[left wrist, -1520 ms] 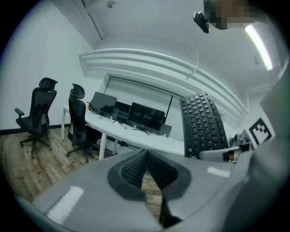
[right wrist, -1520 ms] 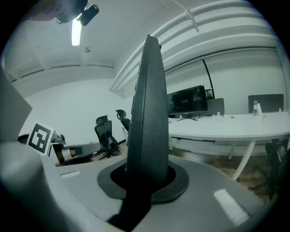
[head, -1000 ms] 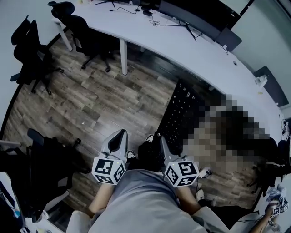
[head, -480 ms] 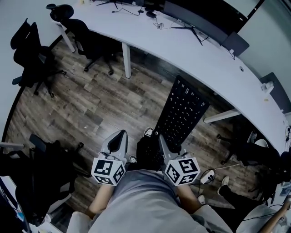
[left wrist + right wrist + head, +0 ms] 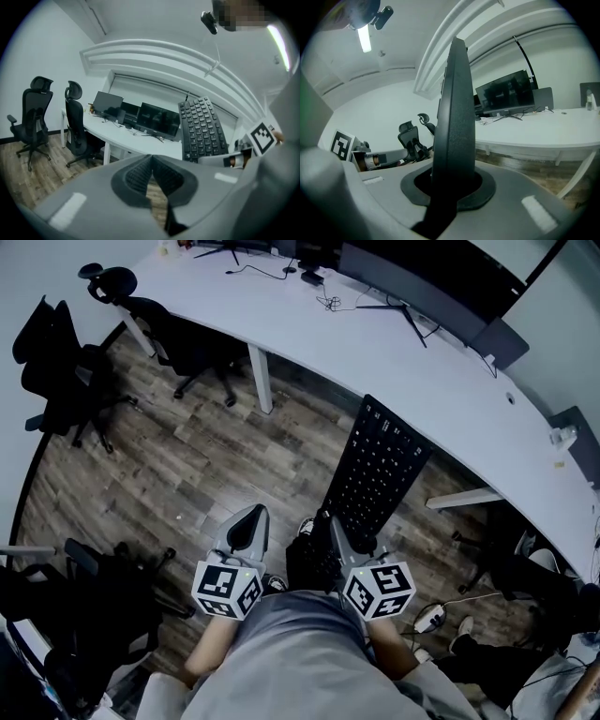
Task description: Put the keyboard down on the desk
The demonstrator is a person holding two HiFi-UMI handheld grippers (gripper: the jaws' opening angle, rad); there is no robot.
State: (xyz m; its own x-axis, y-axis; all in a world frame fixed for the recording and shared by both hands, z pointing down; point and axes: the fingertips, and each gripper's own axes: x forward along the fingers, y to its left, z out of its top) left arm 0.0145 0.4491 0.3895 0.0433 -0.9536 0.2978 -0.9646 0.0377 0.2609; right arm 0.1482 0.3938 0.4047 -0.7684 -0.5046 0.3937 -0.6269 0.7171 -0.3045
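A black keyboard [image 5: 377, 472] hangs over the wooden floor, its far end near the front edge of the curved white desk [image 5: 441, 381]. My right gripper [image 5: 352, 542] is shut on the keyboard's near end. In the right gripper view the keyboard [image 5: 454, 112] stands edge-on between the jaws of the right gripper [image 5: 452, 180]. My left gripper [image 5: 249, 525] is to the left of it, shut with nothing between its pads. In the left gripper view the left gripper [image 5: 151, 160] has its pads touching, and the keyboard [image 5: 202, 127] shows at the right.
Black office chairs [image 5: 58, 362] [image 5: 183, 326] stand to the left, by the desk's end. Monitors [image 5: 422, 273] and cables [image 5: 330, 302] are at the back of the desk. A white desk leg [image 5: 260, 381] stands ahead. More chairs are at the lower left [image 5: 84, 615] and right [image 5: 534, 577].
The head view has shifted a little along the desk. The person at the right a second ago is no longer there. Both grippers and the keyboard keep their places relative to each other.
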